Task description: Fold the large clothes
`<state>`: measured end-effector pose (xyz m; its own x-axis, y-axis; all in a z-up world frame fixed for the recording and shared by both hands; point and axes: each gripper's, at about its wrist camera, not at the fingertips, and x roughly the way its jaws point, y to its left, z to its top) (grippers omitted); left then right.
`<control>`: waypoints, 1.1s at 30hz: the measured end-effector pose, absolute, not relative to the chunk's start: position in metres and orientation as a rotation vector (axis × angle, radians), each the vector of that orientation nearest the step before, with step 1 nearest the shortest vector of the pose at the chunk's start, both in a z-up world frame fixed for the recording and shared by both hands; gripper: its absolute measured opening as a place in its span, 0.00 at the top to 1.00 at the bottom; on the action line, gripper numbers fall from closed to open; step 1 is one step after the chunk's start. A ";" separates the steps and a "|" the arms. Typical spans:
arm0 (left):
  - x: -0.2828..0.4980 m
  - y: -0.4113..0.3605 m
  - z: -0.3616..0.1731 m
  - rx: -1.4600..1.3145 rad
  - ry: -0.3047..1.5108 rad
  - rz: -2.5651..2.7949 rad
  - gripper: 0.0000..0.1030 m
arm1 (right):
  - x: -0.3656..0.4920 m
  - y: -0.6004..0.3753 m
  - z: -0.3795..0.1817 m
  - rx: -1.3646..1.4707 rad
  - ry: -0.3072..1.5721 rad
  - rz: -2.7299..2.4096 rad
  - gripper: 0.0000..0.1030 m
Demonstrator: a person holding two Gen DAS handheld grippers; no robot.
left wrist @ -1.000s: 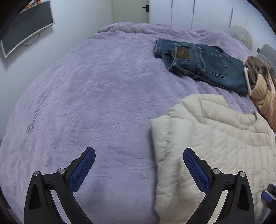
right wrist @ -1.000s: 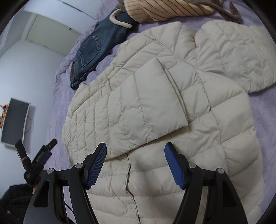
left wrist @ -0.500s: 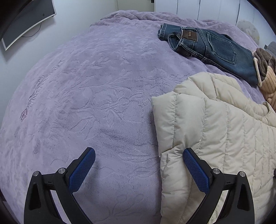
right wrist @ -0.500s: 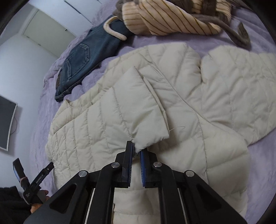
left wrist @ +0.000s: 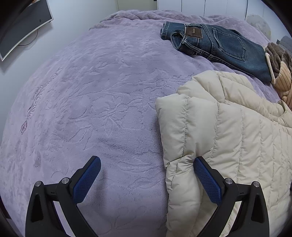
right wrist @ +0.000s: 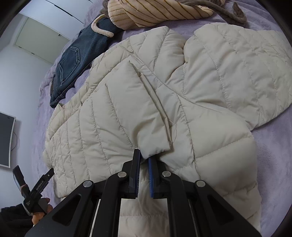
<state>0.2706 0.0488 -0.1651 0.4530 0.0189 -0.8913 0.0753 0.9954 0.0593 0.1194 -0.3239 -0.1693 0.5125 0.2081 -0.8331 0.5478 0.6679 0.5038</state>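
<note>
Purple bedspread (left wrist: 94,102), wall-mounted monitor (left wrist: 21,32), white closet doors (left wrist: 209,8)

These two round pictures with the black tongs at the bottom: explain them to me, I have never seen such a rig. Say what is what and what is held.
No robot here: a person holds a two-finger gripper in each hand, and a wide-angle camera on each looks forward along its fingers. One picture comes from the left gripper, which is open beside the edge of a cream puffer jacket on a purple bedspread. The other comes from the right gripper, shut on the cuff of the jacket's folded-in sleeve. Farther back lie folded jeans and a striped fleece garment.
</note>
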 end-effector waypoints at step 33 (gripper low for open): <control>0.248 0.008 -0.120 0.182 1.064 -0.087 0.01 | 0.093 -0.369 -0.156 0.940 1.022 -0.194 0.81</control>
